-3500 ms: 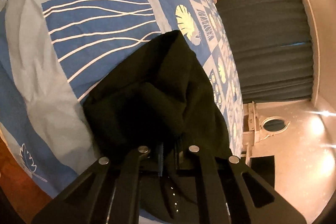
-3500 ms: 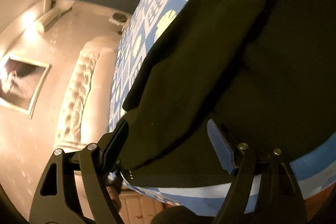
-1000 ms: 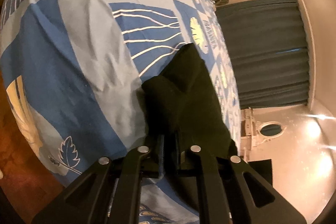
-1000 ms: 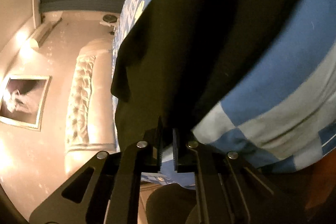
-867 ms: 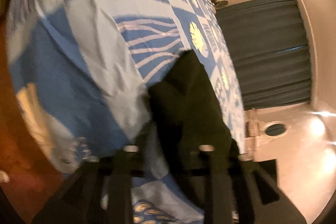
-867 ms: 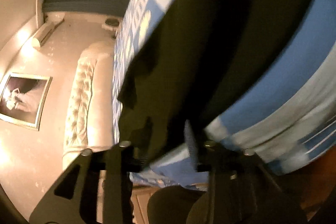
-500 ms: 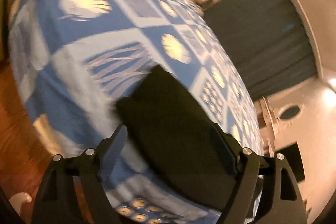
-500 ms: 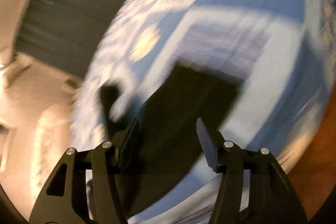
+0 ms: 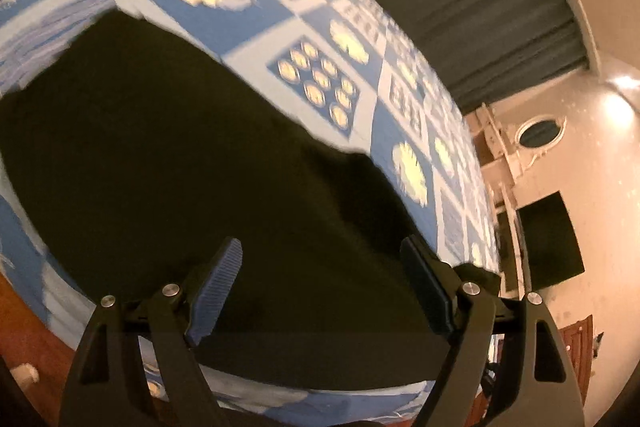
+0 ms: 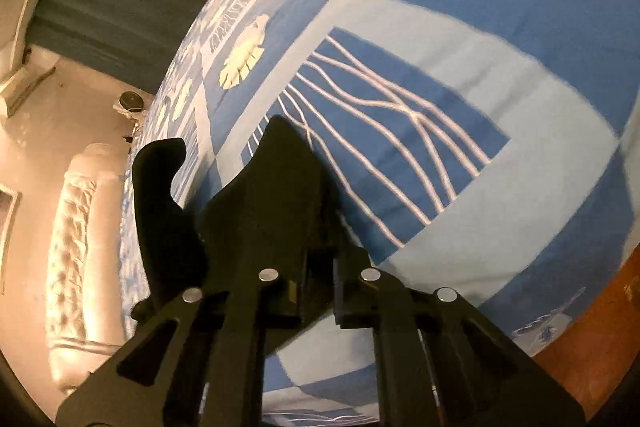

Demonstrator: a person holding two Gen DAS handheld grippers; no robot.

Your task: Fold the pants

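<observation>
The black pants (image 9: 192,155) lie folded into a flat dark shape on the blue patterned bedspread (image 9: 256,11). My left gripper (image 9: 320,283) is open and empty, its jaws wide apart just above the near edge of the pants. In the right wrist view the pants (image 10: 272,195) show as a narrow dark slab running away from the camera. My right gripper (image 10: 318,283) has its jaws close together at the near end of the pants, with dark cloth between them. A black curved shape (image 10: 160,211) stands to their left.
The bed edge and wooden floor (image 10: 592,311) lie close below both grippers. A tufted headboard (image 10: 76,247) is at the left of the right wrist view. Dark curtains (image 9: 480,7) hang beyond the bed, with white furniture (image 9: 504,163) next to them.
The left gripper has let go of the pants and opened wide, and now looks over the flat pants. The right gripper opened half a second ago and has shut again at the pants' end.
</observation>
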